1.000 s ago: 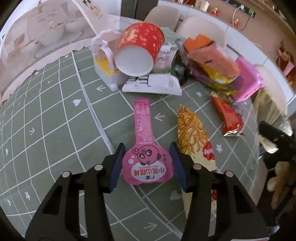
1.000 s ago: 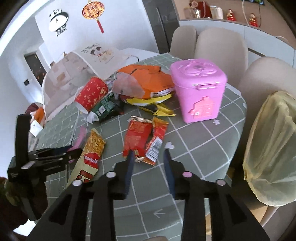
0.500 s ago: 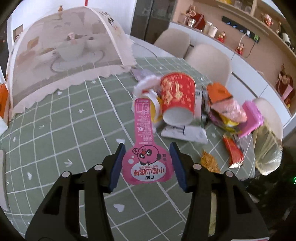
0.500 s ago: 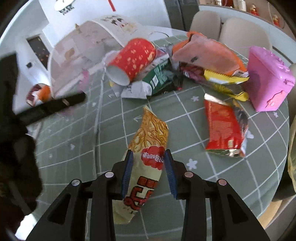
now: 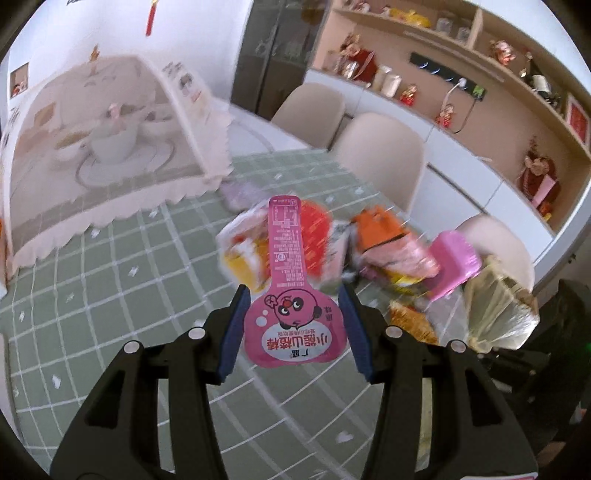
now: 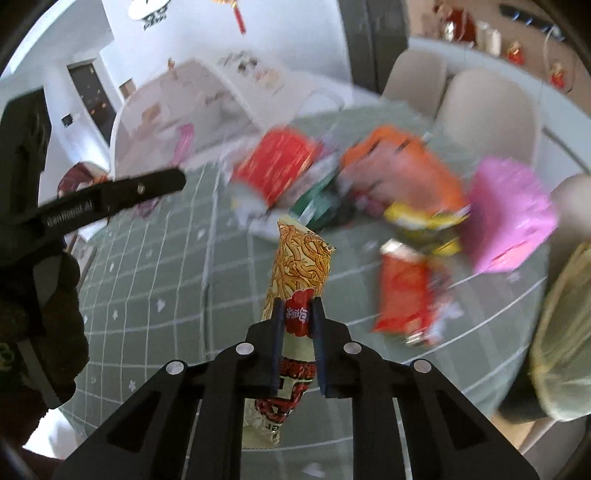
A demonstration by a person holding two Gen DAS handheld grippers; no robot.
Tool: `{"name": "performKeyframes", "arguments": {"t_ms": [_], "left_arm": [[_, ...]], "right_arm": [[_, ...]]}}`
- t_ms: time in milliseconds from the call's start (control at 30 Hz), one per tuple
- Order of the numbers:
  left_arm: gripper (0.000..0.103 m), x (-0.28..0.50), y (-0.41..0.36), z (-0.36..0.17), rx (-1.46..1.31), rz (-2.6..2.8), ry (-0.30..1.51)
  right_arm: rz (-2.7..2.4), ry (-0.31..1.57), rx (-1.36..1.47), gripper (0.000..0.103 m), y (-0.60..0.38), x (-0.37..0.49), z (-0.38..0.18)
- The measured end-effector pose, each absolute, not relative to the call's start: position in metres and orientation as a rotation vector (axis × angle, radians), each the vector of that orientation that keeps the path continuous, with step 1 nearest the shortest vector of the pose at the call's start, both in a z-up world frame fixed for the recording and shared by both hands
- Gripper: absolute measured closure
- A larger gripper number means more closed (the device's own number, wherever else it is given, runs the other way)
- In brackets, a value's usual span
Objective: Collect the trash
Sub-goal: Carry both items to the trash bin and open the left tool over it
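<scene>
Left gripper (image 5: 293,328): jaws set moderately apart; the pink wrapper (image 5: 291,306) is held between the blue pads, clear of the table (image 5: 110,280).
Right gripper (image 6: 298,343): jaws narrow, clamped on the noodle-print packet (image 6: 301,266); packet raised, projecting ahead of the fingers.
Beyond the fingers: blurred trash pile; red cup (image 6: 275,164); pink box (image 6: 509,218).

A mesh food cover (image 5: 107,147) sits over dishes on the green checked tablecloth (image 5: 110,280). Beige chairs (image 5: 380,155) line the far side of the table. Behind them, wall shelves (image 5: 480,70) hold red figurines and jars. A red tassel ornament (image 6: 238,14) hangs on the white wall, beside a dark cabinet (image 5: 277,48).
</scene>
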State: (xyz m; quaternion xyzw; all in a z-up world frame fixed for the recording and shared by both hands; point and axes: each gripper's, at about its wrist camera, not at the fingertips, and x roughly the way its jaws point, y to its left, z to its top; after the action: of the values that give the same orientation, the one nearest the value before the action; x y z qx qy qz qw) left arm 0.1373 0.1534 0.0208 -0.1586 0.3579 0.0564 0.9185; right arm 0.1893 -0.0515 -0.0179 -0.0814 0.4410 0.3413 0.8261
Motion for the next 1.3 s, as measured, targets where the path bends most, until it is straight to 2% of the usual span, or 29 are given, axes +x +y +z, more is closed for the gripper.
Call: {"name": "performKeyframes", "arguments": {"t_ms": [267,500,733,1033,1300], "left_arm": [[0.056,0.167,0.098,0.061,-0.193,0.055,0.620],[0.056,0.213,0.041,0.068,-0.185,-0.078,0.609],[0.056,0.279,-0.049,0.068,-0.181,-0.285,0.624],[0.056,0.345,-0.195,0.040,-0.094,-0.561,0.726],[0.056,0.376,-0.271,0.005,-0.045,-0.656,0.863]], "right_arm": [[0.609,0.759,-0.179,0.088,-0.117,0.221,0.030],[0.478,0.658,-0.177,0.088,-0.186,0.253,0.057],[0.272,0.625,-0.161,0.088,-0.281,0.296,0.070],[0.074,0.631,-0.036,0.088,-0.398,0.321,0.058],[0.011,0.621,0.050,0.088,-0.444,0.330,0.043]]}}
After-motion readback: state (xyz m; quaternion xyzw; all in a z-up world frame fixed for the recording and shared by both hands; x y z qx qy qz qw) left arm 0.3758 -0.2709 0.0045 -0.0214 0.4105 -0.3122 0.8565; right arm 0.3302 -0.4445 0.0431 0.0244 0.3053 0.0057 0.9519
